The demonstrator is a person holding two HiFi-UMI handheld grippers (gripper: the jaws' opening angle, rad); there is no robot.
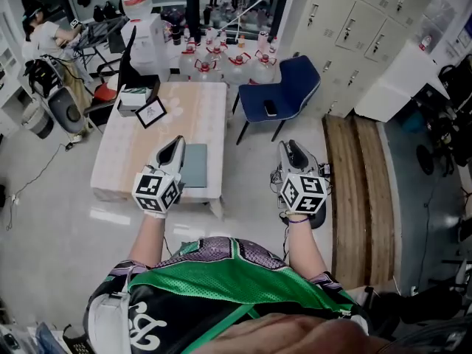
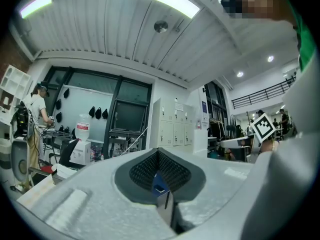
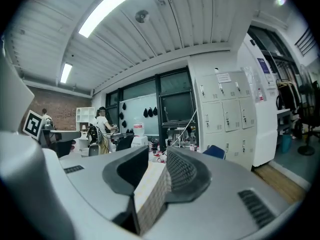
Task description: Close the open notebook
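The notebook (image 1: 195, 165) lies flat on the table (image 1: 199, 109), hard by the near edge and closer to the near right corner than to the left one. Its long axis runs from the near edge toward the far edge. Only one plain grey-green face shows, so it looks closed. Your left gripper (image 1: 174, 144) covers its left side in the head view.

You hold both arms forward with both grippers level. The left one is above the table's near edge. Your right gripper (image 1: 293, 147) is off the table, past its right edge and over the floor.

In the left gripper view the left gripper (image 2: 158, 151) has its jaws drawn in until the tips meet. Only a thin slit is left between them, and nothing is gripped.

In the right gripper view the right gripper (image 3: 157, 156) has its jaws spread wide. The pale tabletop (image 3: 150, 179) shows through the gap, and nothing is held.

At the table's far left corner a small stack of boxes (image 1: 137, 96) sits next to a framed card (image 1: 151, 112). Beyond the far edge, big clear jugs with red caps (image 1: 221, 65) stand on the floor, and I cannot tell how full they are. A blue chair (image 1: 284, 87) off the far right corner carries a dark phone (image 1: 271, 109) on its seat.
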